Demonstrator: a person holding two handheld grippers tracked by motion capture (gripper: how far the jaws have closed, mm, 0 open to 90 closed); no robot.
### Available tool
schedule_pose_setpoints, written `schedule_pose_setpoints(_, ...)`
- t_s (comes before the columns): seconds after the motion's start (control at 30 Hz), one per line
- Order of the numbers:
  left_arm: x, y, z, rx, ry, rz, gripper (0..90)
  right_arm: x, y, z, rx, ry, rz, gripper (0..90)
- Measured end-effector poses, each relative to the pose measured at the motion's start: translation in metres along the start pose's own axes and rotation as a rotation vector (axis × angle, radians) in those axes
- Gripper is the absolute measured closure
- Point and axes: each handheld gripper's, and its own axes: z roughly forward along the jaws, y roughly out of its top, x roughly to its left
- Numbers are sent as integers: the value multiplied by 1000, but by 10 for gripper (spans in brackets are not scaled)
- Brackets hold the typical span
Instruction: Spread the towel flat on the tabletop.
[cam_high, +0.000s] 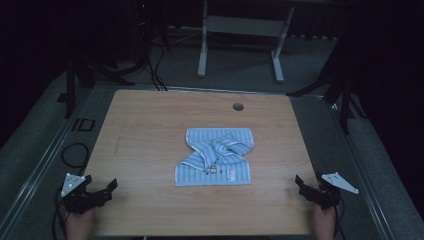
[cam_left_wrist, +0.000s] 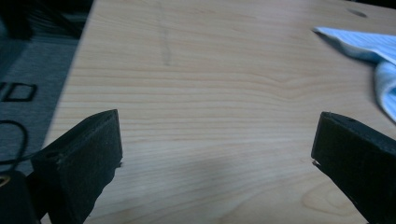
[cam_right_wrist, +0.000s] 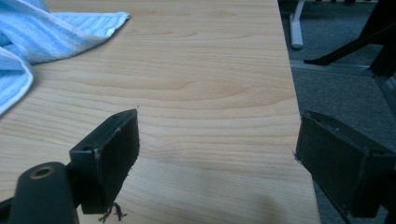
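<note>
A light blue striped towel (cam_high: 215, 156) lies twisted and partly bunched in the middle of the wooden table (cam_high: 150, 130). Its edge shows at the right of the left gripper view, towel (cam_left_wrist: 369, 51), and at the upper left of the right gripper view, towel (cam_right_wrist: 42, 32). My left gripper (cam_high: 102, 187) rests at the table's near left corner, jaws wide apart with bare wood between them. My right gripper (cam_high: 307, 185) sits at the near right corner by the table edge, open as well and holding nothing. Both stand well short of the towel.
A round cable hole (cam_high: 238, 106) sits near the table's far edge. Beyond the table stand a white desk frame (cam_high: 240, 35) and dark stand legs (cam_high: 345, 85). A black cable (cam_high: 75, 155) loops on the floor at the left.
</note>
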Motion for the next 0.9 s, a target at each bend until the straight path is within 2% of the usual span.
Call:
schedule_pose_setpoints(0.07, -1, 0, 0, 19, -20, 4, 17, -1, 0, -1, -4, 5, 11, 134)
schedule_pose_setpoints(0.2, -1, 0, 1, 44, -11, 4, 17, -2, 0, -1, -5, 12, 23, 134)
schedule_pose_setpoints(0.27, 2, 3, 1, 85, -57, 18, 17, -3, 1, 2, 17, 32, 34, 133)
schedule_pose_setpoints(0.3, 4, 6, 1, 117, -67, 35, 18, -3, 2, 3, 45, 43, 9, 133)
schedule_pose_setpoints(0.33, 4, 6, 1, 117, -67, 35, 17, -3, 3, 3, 58, 66, -5, 133)
schedule_pose_setpoints(0.37, 4, 9, 1, 144, -96, 68, 17, -5, 5, 2, 63, 91, -17, 133)
schedule_pose_setpoints(0.4, 5, 11, 1, 174, -105, 85, 17, -6, 7, 2, 74, 113, -23, 133)
schedule_pose_setpoints(0.47, 6, 15, 2, 224, -160, 82, 17, -8, 12, 3, 106, 202, -22, 133)
schedule_pose_setpoints(0.5, 6, 15, 2, 224, -160, 82, 17, -7, 14, 4, 142, 221, -40, 133)
schedule_pose_setpoints(0.53, 5, 20, 3, 267, -187, 97, 18, -5, 17, 6, 182, 229, -72, 132)
schedule_pose_setpoints(0.57, 5, 20, 3, 267, -187, 97, 18, -3, 18, 8, 214, 238, -102, 132)
schedule_pose_setpoints(0.6, 3, 24, 3, 301, -205, 112, 18, -1, 19, 9, 240, 250, -130, 131)
schedule_pose_setpoints(0.67, 1, 29, 3, 315, -247, 98, 18, 3, 22, 12, 277, 273, -162, 130)
schedule_pose_setpoints(0.7, 1, 29, 3, 315, -247, 98, 18, 3, 22, 12, 277, 273, -162, 130)
schedule_pose_setpoints(0.73, -1, 31, 3, 305, -246, 104, 18, 8, 26, 14, 296, 307, -174, 129)
schedule_pose_setpoints(0.77, -2, 34, 3, 312, -261, 118, 18, 8, 26, 14, 296, 307, -174, 129)
schedule_pose_setpoints(0.8, -8, 39, 6, 373, -290, 170, 18, 11, 31, 15, 317, 333, -186, 129)
schedule_pose_setpoints(0.83, -8, 39, 6, 373, -290, 170, 18, 11, 31, 15, 317, 333, -186, 129)
schedule_pose_setpoints(0.87, -15, 42, 12, 438, -303, 220, 18, 14, 36, 19, 376, 363, -203, 130)
schedule_pose_setpoints(0.9, -18, 44, 14, 459, -318, 239, 18, 16, 39, 20, 399, 363, -221, 130)
